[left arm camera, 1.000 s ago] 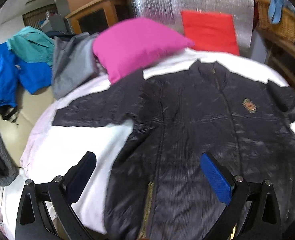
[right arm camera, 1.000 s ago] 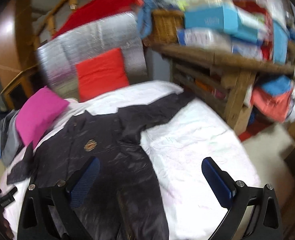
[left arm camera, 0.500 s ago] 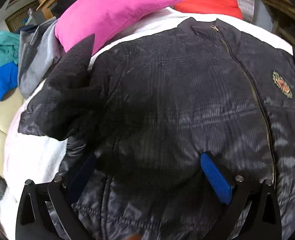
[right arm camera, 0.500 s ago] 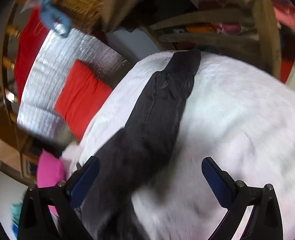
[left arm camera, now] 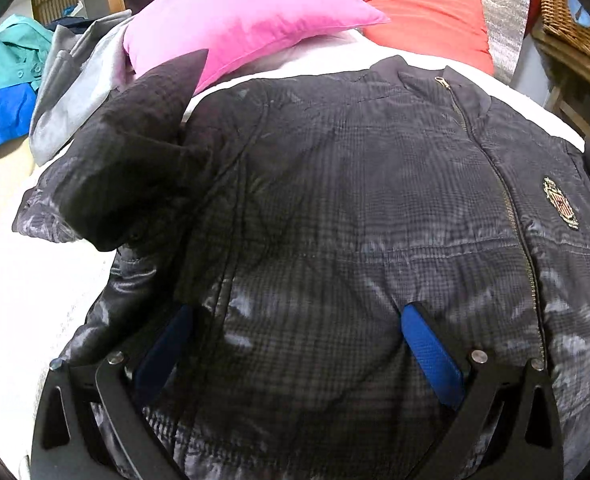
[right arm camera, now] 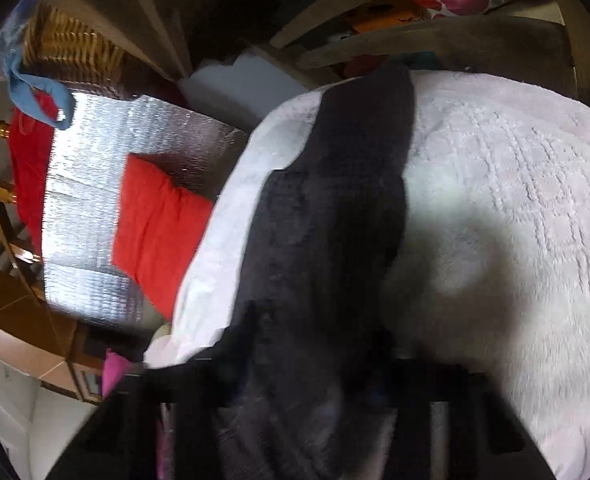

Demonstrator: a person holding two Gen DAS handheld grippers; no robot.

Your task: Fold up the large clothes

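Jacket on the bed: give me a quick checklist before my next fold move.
1. Jacket lying flat, front up: ok.
2. Zipper closed: ok.
3. Left sleeve flat: not ok, doubled over, cuff sticking up.
4. Left gripper open over the jacket body: ok.
5. Right gripper firm on right sleeve: cannot tell; jaws have just been closing with the sleeve between them, pads hidden.

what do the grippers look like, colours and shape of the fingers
The left gripper has two black cut-out finger frames with triangular openings and round silver bolts. Each finger carries a flat, textured, bright blue pad. The right gripper shows only as blurred black parts behind the dark jacket sleeve; its pads cannot be made out. No hands or sleeves of the person show.
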